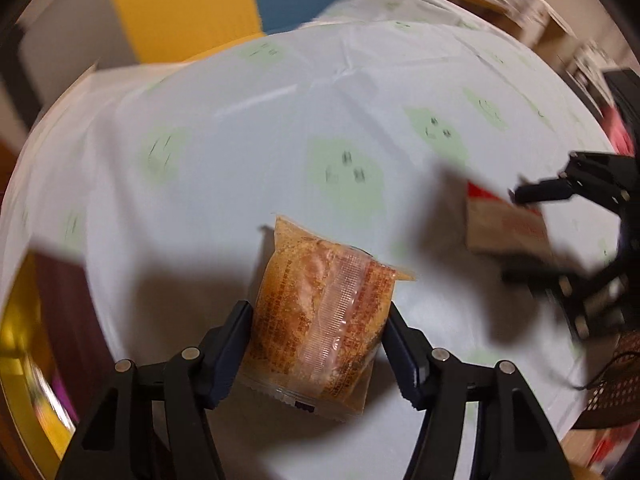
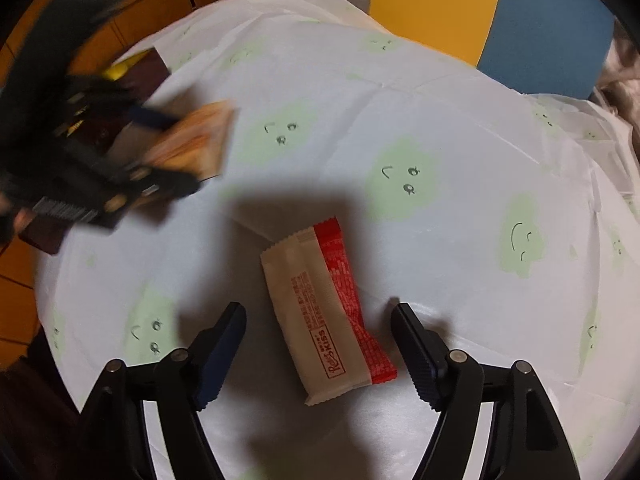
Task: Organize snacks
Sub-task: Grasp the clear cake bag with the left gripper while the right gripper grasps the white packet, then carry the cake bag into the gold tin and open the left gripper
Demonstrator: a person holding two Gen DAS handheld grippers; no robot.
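Note:
An orange see-through snack packet (image 1: 316, 272) sits between the fingers of my left gripper (image 1: 316, 312), whose pads press on both its sides. The right wrist view shows that same left gripper (image 2: 172, 152) blurred at the far left, carrying the orange packet (image 2: 200, 136) above the cloth. A white and red snack bar (image 2: 320, 320) lies flat on the tablecloth (image 2: 440, 240). My right gripper (image 2: 318, 308) is open over the bar, one finger on each side with a gap to it. From the left wrist view the right gripper (image 1: 516, 236) straddles the bar (image 1: 504, 224).
The round table wears a white cloth with green smiley faces (image 1: 280, 120). A dark box (image 2: 136, 72) with yellow items sits at the table's far left edge. A black mesh basket (image 1: 616, 380) stands at the right edge. Yellow and blue panels (image 2: 432, 0) stand behind the table.

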